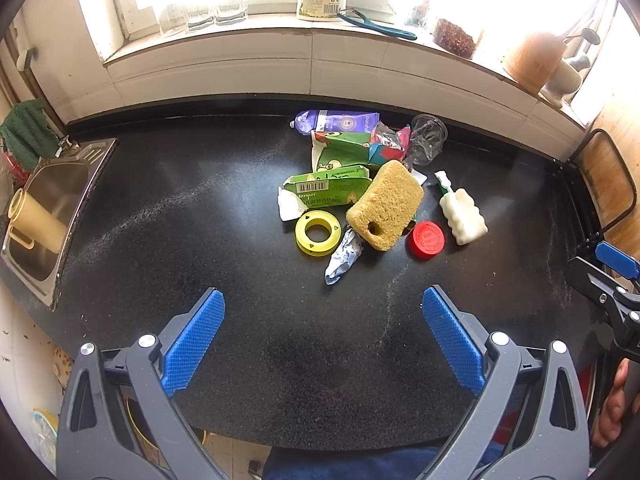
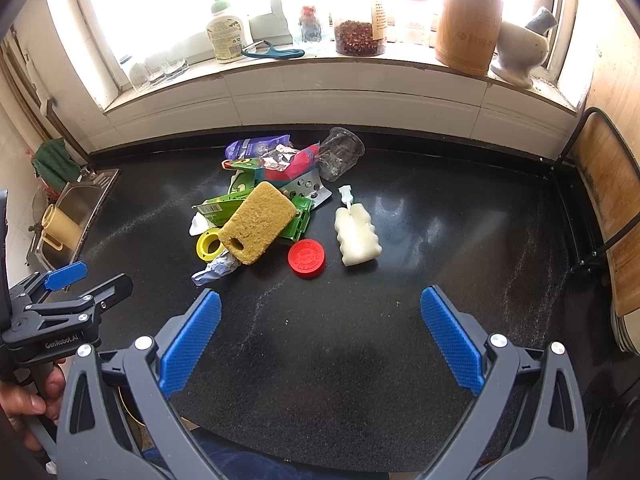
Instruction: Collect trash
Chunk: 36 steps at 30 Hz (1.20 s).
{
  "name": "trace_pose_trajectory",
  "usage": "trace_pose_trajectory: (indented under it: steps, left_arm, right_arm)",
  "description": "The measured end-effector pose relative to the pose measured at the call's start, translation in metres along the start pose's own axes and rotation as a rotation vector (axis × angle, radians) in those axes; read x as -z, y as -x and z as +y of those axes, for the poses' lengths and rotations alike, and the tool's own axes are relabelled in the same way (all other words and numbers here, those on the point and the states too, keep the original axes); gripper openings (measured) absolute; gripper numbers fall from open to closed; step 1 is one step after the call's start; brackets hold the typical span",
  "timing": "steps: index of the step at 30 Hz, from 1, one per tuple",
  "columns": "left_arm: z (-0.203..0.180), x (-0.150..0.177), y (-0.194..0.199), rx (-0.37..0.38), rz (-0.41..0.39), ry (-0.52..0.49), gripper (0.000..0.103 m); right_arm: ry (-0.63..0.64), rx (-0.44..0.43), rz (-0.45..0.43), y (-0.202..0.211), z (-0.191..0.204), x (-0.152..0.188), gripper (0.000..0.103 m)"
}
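Both spread, empty, the left gripper (image 1: 323,334) and right gripper (image 2: 320,334) hover over bare black speckled desk (image 1: 260,312) near its front edge; heaped trash (image 1: 360,184) sits toward the back edge, its lower pieces hidden.

you're facing a black speckled countertop (image 2: 360,360) that runs back to a white tiled upstand (image 2: 320,100) under a wide window (image 2: 160,0), so bright with daylight that the panes wash out. on the sill (image 1: 280,40) sit a few clear glasses (image 1: 200,16), a squeeze bottle (image 2: 228,36), a jar of dark red bits (image 2: 360,36), a bamboo utensil holder (image 2: 468,32) and a pale mortar with pestle (image 2: 520,52). to your left a steel sink (image 1: 52,208) is set into the counter, with a green cloth (image 1: 28,132) hanging above. at right stands what looks like a wooden board (image 2: 608,208) in a black frame.
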<state>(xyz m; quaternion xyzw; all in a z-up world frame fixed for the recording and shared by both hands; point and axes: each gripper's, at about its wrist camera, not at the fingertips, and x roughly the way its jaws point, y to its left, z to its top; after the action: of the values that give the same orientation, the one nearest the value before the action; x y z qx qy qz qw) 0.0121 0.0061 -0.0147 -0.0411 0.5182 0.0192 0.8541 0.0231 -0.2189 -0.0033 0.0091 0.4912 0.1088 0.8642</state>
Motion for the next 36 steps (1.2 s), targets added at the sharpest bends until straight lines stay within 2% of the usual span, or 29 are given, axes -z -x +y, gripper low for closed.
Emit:
trace_pose_trajectory:
  steps: [23,28,36]
  left_arm:
    - [0.007,-0.008,-0.016,-0.004,0.023,0.001,0.097]
    - [0.016,-0.012,-0.041,-0.015,0.034,-0.009,0.097]
    - [0.029,-0.028,-0.121,-0.039,0.073,0.001,0.097]
  right_arm:
    - [0.004,0.005,0.013,-0.012,-0.003,-0.007,0.097]
    - [0.007,0.019,0.029,-0.028,-0.009,-0.008,0.097]
    - [0.012,0.054,0.089,-0.084,-0.025,-0.01,0.097]
